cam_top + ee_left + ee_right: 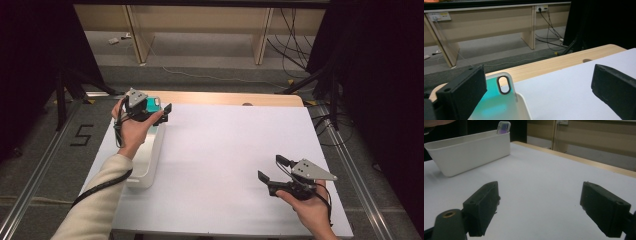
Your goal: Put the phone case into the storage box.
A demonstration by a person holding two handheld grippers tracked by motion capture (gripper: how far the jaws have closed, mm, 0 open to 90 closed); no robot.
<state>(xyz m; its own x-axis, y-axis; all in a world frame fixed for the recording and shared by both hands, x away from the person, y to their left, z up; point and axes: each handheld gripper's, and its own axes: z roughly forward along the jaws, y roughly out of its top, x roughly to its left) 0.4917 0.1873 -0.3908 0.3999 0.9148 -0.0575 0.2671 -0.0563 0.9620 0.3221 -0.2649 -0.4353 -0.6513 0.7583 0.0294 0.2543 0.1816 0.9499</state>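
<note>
1. High view: white table [215, 165] with a wood strip along its far edge. Long white bin [150, 160] sits at roughly 9 o'clock on the table, running near-to-far along the left edge.
2. High view: left gripper [159, 111] hangs over the far end of the bin at about 10 o'clock, held by the left hand [132, 127]. Jaws spread wide, nothing between them. A teal phone case [153, 103] shows just behind the gripper body, at the bin's far end.
3. High view: right gripper [272, 169] sits at about 4 o'clock, held by the right hand [312, 210], jaws pointing toward 9 o'clock and wide apart, empty. Well apart from the bin.
4. Left gripper view: both black jaws set wide. The translucent teal case, with an oval camera cutout, stands up inside the bin corner, beside the left jaw at 8 o'clock. Cannot tell whether the jaw touches it; probably not.
5. Right gripper view: jaws wide over bare white table, nothing gripped. The bin lies at 10 o'clock, and the case top pokes above its far rim at 11 o'clock.
</note>
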